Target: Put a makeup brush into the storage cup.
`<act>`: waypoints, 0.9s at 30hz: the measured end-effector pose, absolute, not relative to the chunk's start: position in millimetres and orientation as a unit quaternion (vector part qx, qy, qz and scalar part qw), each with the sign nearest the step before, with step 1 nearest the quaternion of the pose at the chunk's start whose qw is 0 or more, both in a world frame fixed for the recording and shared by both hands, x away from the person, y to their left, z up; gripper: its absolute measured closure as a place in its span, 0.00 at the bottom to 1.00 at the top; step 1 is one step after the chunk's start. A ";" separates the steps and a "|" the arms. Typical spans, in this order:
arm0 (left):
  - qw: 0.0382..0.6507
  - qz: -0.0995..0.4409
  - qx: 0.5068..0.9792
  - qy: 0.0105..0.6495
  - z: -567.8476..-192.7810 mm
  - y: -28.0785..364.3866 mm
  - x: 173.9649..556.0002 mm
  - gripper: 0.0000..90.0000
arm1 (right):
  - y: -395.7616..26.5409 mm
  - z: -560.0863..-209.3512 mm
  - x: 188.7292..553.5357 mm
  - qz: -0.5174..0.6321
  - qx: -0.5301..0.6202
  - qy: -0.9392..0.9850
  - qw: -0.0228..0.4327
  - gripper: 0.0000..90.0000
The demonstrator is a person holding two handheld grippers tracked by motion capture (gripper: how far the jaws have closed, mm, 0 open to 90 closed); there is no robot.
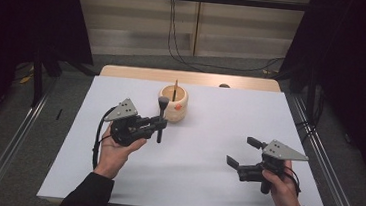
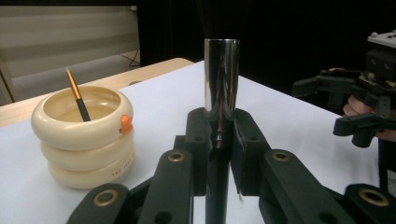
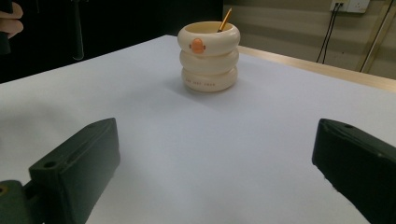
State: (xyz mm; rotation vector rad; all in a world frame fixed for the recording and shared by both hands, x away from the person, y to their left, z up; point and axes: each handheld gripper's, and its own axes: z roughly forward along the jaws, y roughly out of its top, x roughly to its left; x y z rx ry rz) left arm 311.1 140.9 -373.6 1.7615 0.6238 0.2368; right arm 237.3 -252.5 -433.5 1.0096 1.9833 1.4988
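L hand-held gripper [image 1: 160,125] clamps 1 brush [image 1: 161,117], R hand-held gripper [image 1: 242,153] wide (1 holder [image 1: 173,103] w/ 1 pencil [image 1: 175,89])

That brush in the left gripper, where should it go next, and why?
Probably a short carry over to the cream holder and above its rim. The left gripper grips the brush upright beside the holder, which already holds a pencil, while the right gripper waits open.

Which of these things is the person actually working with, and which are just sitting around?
In use:
- left gripper, shut on the black makeup brush with shiny metal collar
- cream ringed holder with orange duck bill, beside that brush

Just there:
- thin orange-and-black brush standing in the holder
- right gripper, open, holding nothing
- white table sheet
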 end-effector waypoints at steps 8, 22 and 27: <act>0.587 0.116 0.751 0.278 -366.8 140.8 321.2 0.88 | -255.1 -437.2 232.1 0.542 0.370 0.721 0.223 0.01; 0.596 0.132 0.734 0.299 -357.2 136.3 344.4 0.88 | -255.6 -438.7 232.6 0.548 0.369 0.718 0.217 0.01; 0.600 0.136 0.728 0.302 -355.3 136.5 353.6 0.88 | -256.1 -439.1 233.0 0.549 0.368 0.719 0.215 0.01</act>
